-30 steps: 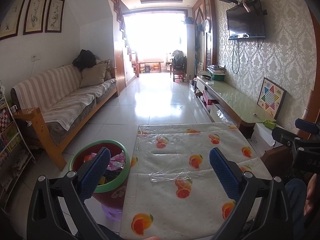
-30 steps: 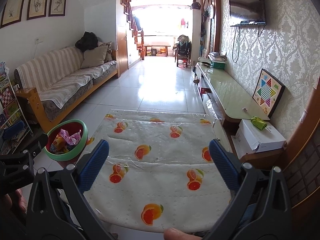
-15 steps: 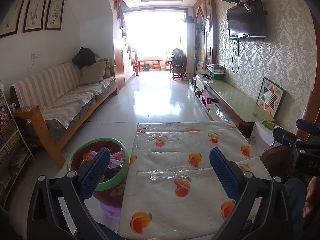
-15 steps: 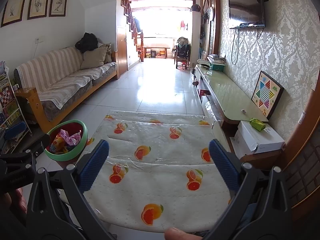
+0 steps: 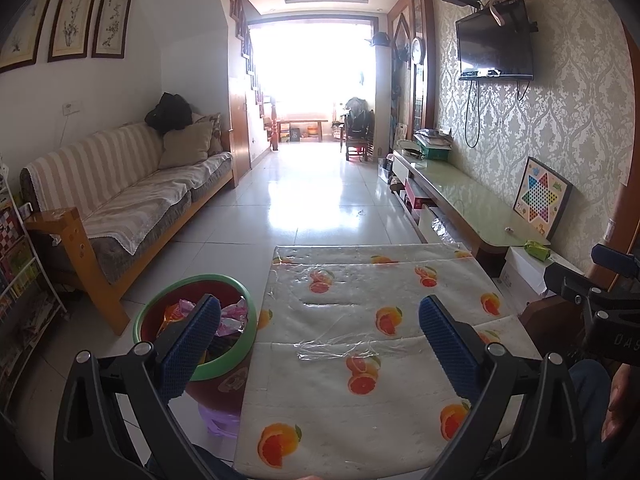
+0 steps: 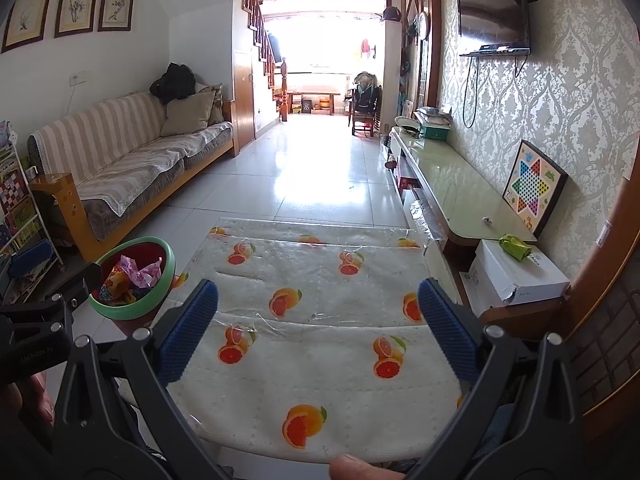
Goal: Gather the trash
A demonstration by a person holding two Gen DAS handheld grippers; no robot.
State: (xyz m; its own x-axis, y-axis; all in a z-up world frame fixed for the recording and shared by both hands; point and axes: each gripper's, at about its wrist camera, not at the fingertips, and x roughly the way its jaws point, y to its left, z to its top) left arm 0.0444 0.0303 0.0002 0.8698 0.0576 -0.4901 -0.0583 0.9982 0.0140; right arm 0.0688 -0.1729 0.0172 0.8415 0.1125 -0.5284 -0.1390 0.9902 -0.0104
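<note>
Trash point(image 5: 224, 314), crumpled pink and orange wrappers, lies heaped in a red bin with a green rim point(image 5: 240, 344) that stands on the floor just beside the left edge of the worktop point(image 5: 360, 344). The left gripper point(image 5: 318, 338) hovers over the near part of the worktop with its jaws spread wide and nothing between them; its left blue pad point(image 5: 190, 346) overlaps the bin in this view. The right gripper point(image 6: 318, 322) likewise hangs above the worktop, jaws spread apart and empty. The worktop is covered by a white cloth printed with orange fruit under a clear plastic sheet. A purple stool point(image 5: 220, 420) shows under the bin. Farther out, a striped sofa point(image 6: 132, 164) lines the left wall, and a long low cabinet point(image 6: 460, 192) runs along the right wall, with a white box point(image 6: 516, 276) at its near end.
</note>
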